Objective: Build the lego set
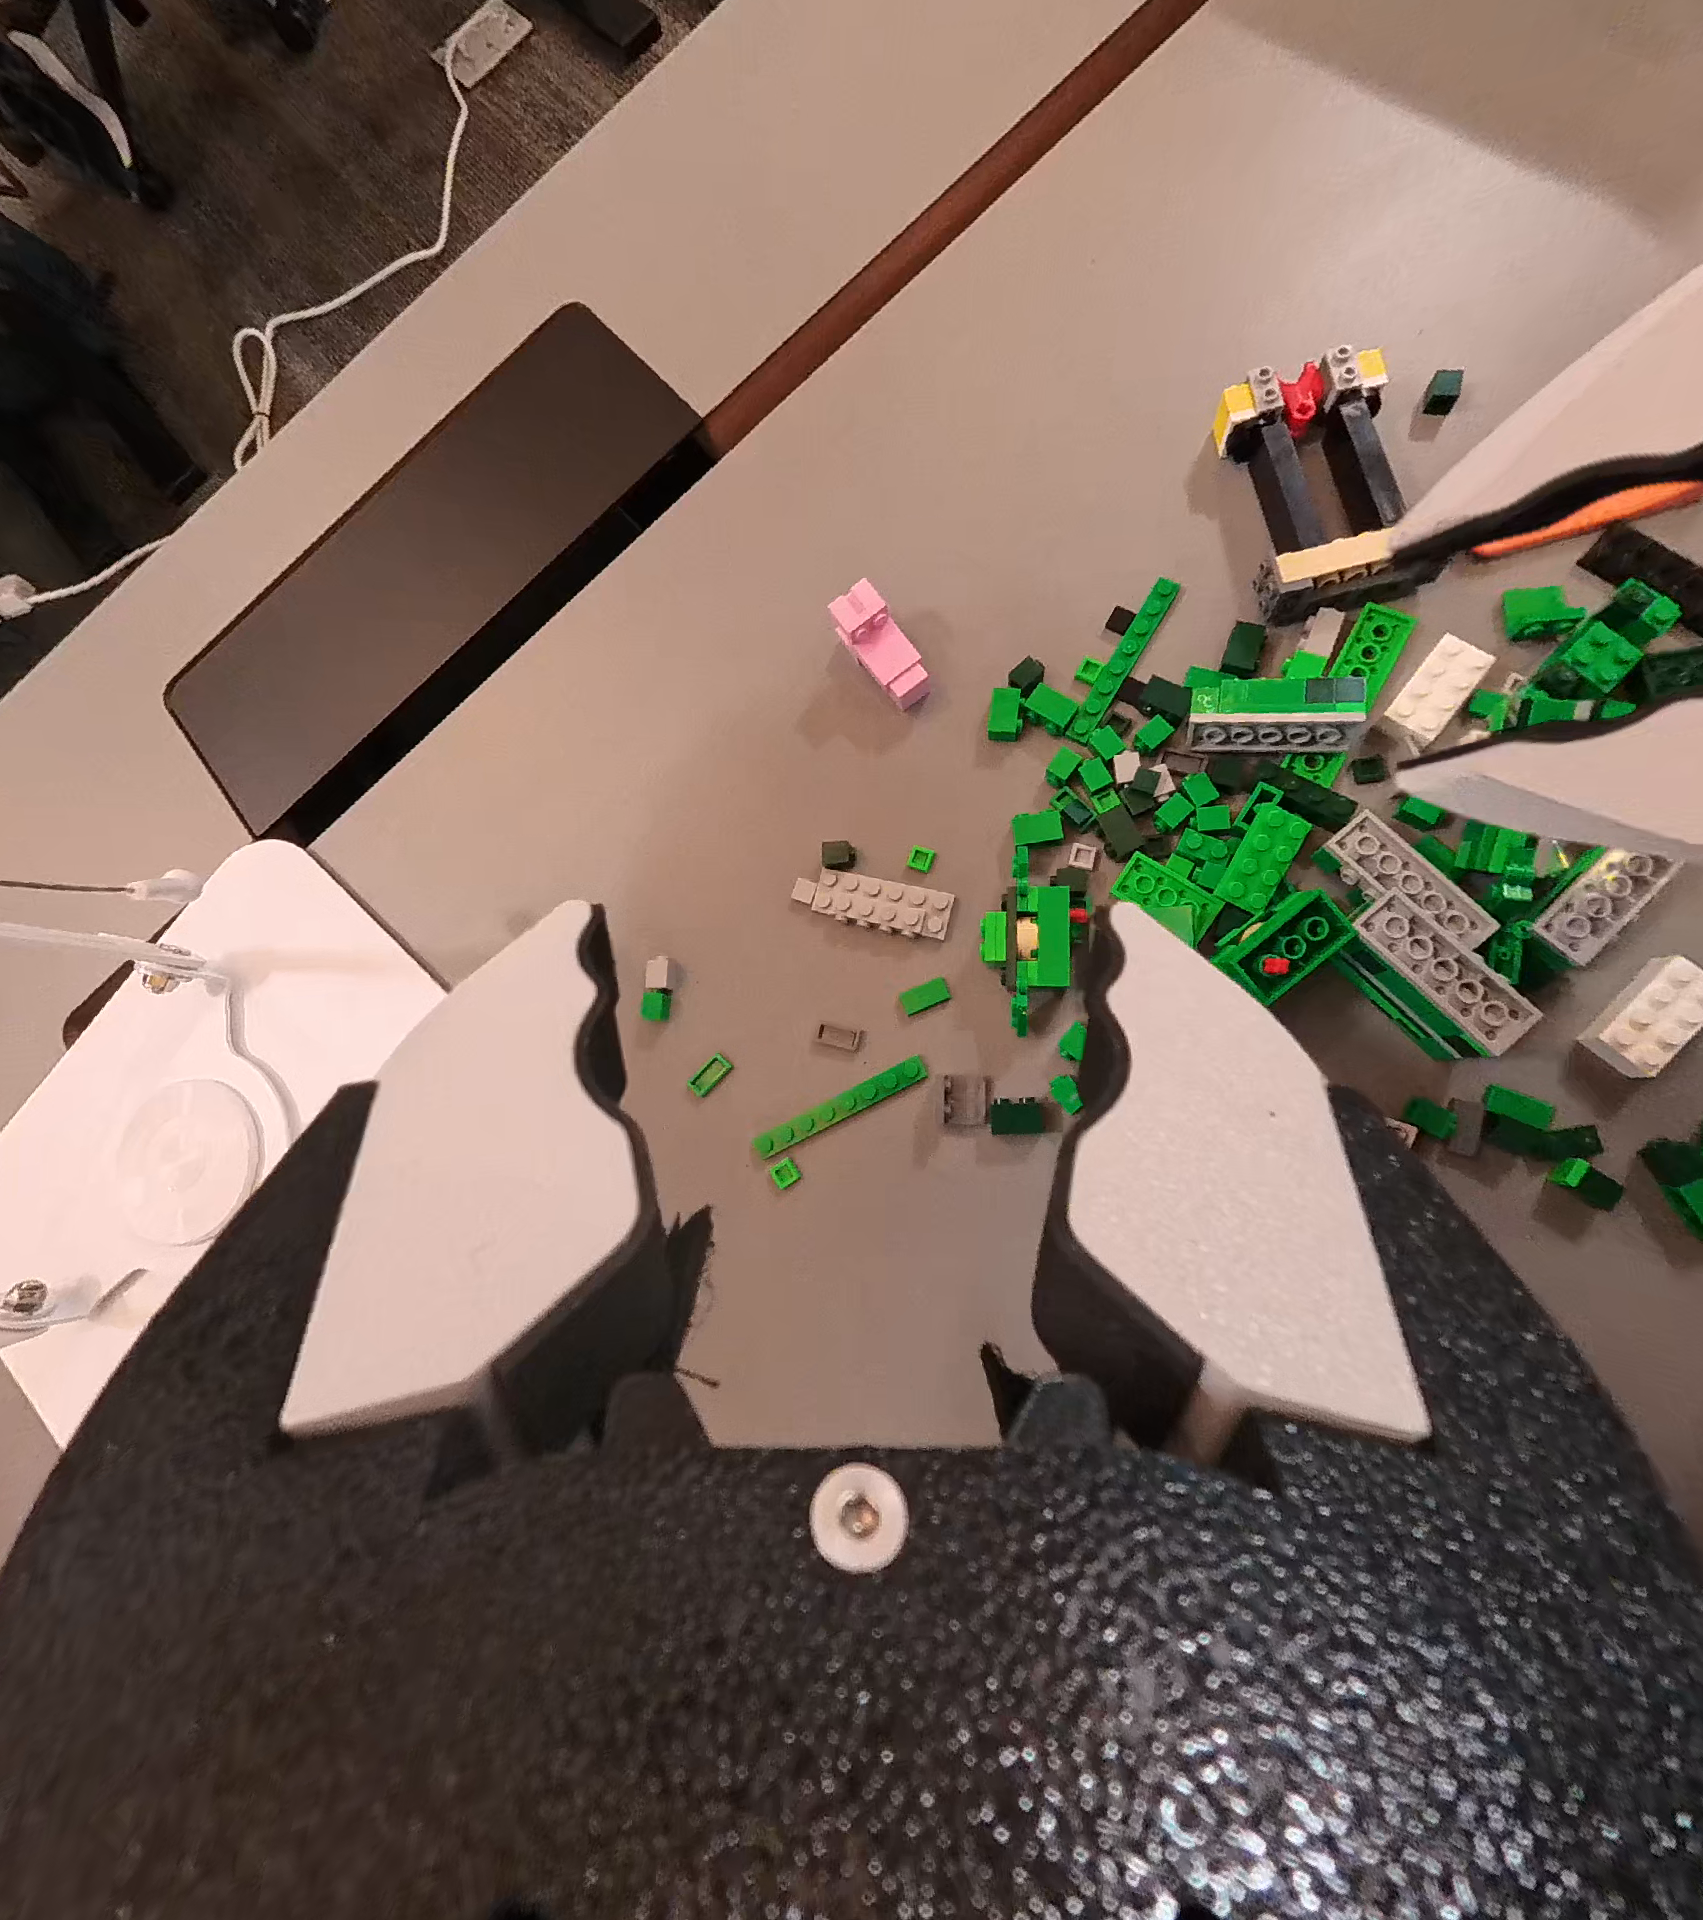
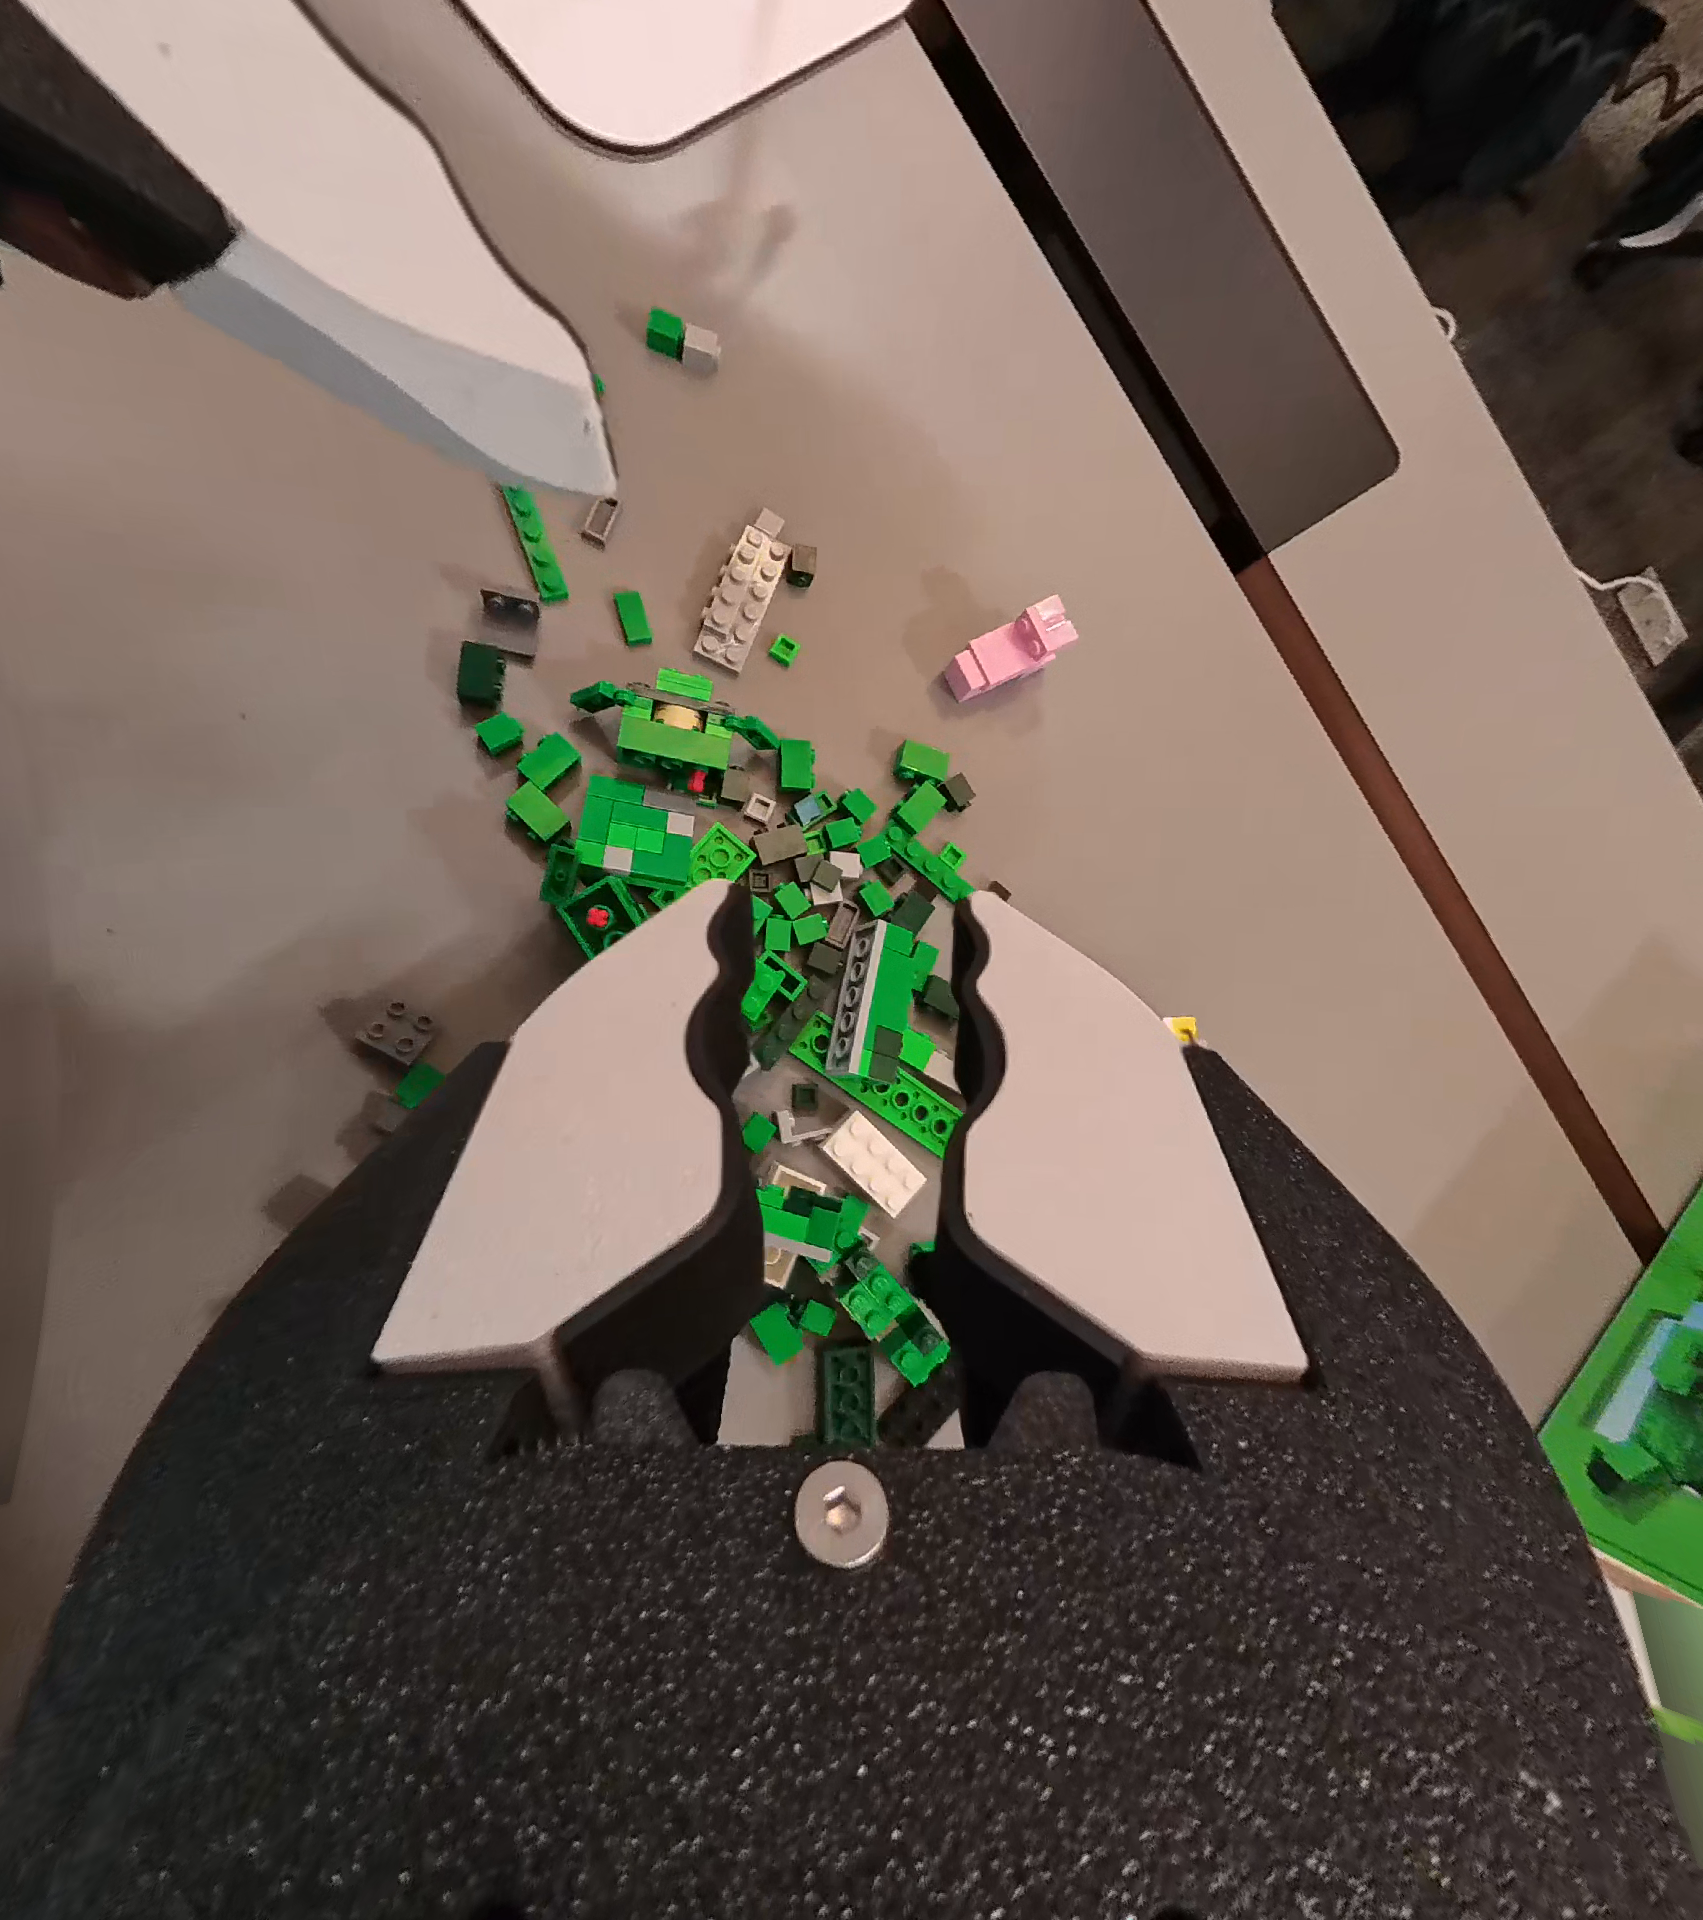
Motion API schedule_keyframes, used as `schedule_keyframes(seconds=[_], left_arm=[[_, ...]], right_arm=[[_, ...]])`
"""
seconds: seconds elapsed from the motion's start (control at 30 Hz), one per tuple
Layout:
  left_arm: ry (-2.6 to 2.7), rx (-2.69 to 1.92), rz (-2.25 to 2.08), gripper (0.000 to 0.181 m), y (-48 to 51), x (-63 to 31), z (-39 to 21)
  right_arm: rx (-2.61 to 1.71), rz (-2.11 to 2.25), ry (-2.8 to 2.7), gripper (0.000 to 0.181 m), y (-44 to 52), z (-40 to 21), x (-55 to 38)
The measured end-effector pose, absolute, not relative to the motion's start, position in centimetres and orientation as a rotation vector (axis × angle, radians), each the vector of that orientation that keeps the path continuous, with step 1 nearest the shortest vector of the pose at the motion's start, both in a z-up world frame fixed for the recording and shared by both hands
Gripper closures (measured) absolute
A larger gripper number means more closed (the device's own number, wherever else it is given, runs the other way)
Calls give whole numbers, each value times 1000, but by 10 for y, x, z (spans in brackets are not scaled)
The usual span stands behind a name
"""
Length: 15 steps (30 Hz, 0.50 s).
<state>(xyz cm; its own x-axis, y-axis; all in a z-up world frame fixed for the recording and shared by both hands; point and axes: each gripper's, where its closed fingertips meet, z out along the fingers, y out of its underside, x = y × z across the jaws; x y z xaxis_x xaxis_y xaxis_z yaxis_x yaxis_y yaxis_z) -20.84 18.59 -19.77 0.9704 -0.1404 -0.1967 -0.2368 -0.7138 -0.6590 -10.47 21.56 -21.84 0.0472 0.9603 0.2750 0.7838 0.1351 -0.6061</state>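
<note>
Grey tabletop [image 1: 930,312], brown wooden edge strip [image 1: 930,239], white cable [image 1: 348,291] on dark carpet [image 1: 234,156]

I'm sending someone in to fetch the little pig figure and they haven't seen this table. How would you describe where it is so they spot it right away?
On the grey table, find the big heap of green bricks. The pink pig stands alone on bare tabletop beyond the heap's edge, towards the brown strip in the table, touching nothing. It is the only pink piece; everything near it is green, grey or white.

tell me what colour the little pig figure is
Pink; the pig figure shows best in the left wrist view.
</note>
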Motion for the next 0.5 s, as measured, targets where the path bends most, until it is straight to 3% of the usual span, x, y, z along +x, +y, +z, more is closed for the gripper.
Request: schedule_keyframes(seconds=[0.17, 0.5], left_arm=[[417, -2282, 38, 112, 196, -183, -193], [497, -2324, 9, 103, 200, -169, -210]], right_arm=[[-1693, 302, -1740, 147, 223, -217, -103], [-1647, 382, -1769, 147, 209, -209, -105]])
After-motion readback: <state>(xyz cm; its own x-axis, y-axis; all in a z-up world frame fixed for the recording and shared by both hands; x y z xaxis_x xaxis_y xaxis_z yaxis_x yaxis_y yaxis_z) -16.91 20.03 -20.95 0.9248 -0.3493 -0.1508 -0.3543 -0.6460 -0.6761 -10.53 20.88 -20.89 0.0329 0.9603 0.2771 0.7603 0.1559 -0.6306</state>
